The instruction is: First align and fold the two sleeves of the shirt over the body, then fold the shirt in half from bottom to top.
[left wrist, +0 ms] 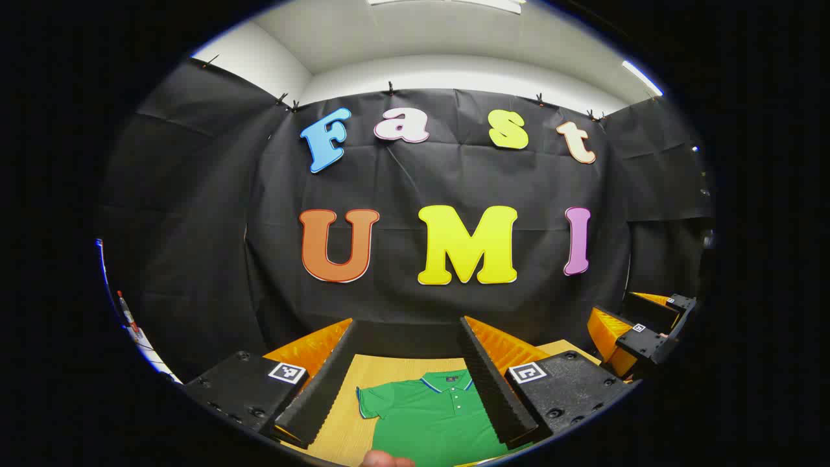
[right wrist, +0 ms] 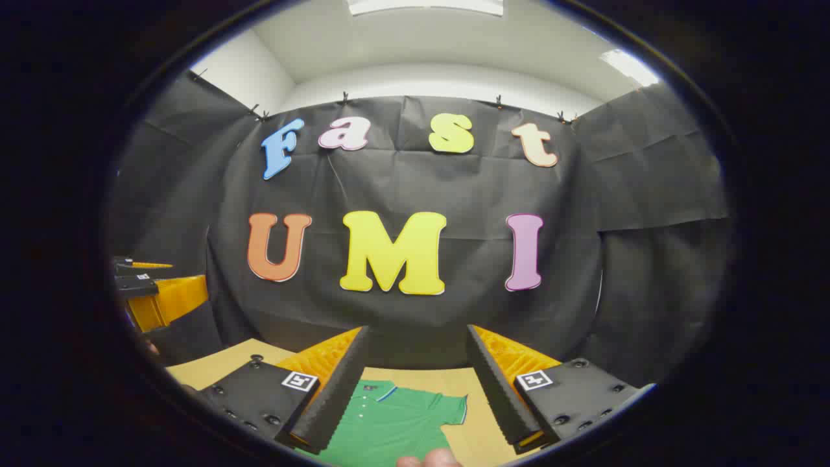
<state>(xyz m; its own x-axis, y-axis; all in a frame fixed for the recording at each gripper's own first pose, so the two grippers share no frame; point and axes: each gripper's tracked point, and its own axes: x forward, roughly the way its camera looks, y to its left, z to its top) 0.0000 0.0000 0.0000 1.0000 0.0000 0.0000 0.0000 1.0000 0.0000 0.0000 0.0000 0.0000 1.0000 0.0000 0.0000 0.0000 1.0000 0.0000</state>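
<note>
A green polo shirt [left wrist: 431, 418] lies flat on the wooden table [left wrist: 389, 370], collar toward the back wall. One short sleeve [left wrist: 369, 399] is spread out to the side in the left gripper view. My left gripper [left wrist: 410, 322] hangs above the table, open, nothing between its fingers, and the shirt shows below in the gap. In the right gripper view the shirt [right wrist: 389, 425] shows with its other sleeve [right wrist: 454, 408] spread out. My right gripper [right wrist: 417, 329] is likewise open, held above the shirt and apart from it.
The right gripper [left wrist: 642, 331] shows far right in the left gripper view; the left gripper [right wrist: 152, 292] shows far left in the right gripper view. A person's fingertip [left wrist: 386, 460] pokes in at the bottom edge. Black cloth walls close the table's far side.
</note>
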